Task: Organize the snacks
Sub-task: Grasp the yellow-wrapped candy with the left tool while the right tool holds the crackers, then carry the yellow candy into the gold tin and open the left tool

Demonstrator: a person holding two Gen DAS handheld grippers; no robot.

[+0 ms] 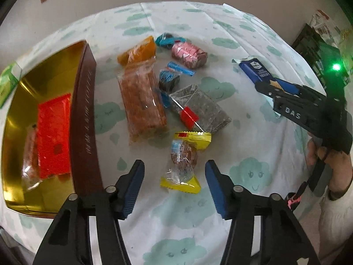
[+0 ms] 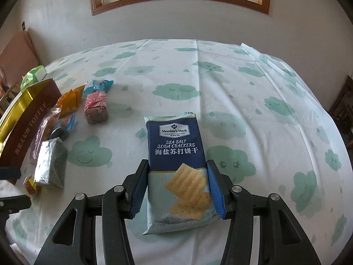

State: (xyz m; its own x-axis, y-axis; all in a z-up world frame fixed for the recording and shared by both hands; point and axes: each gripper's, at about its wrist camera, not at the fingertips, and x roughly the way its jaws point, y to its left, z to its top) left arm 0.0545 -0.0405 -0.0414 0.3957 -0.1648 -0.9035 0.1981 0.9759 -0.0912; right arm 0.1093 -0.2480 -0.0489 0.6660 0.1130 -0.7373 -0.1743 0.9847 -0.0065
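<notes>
My left gripper [image 1: 174,163] hangs open over a clear-and-yellow wrapped snack [image 1: 182,165] on the cloth. Its blue pads stand apart from the wrapper on both sides. A brown toffee box [image 1: 85,110] with gold lining lies open to the left. It holds a red packet [image 1: 54,137] and a clear-wrapped snack [image 1: 30,161]. My right gripper [image 2: 177,163] is shut on a blue sea salt soda cracker pack [image 2: 176,145], its pads pressing the pack's long sides. In the left wrist view the right gripper [image 1: 263,86] holds the cracker pack [image 1: 257,70] at the right.
Loose snacks lie right of the box: a long orange bar [image 1: 141,101], an orange packet [image 1: 138,52], a pink cake [image 1: 189,54], blue candies [image 1: 167,39], a grey block [image 1: 198,108] and a yellow packet [image 1: 196,140]. A green carton [image 1: 8,81] stands behind the box. A hand [image 1: 326,161] grips the right tool.
</notes>
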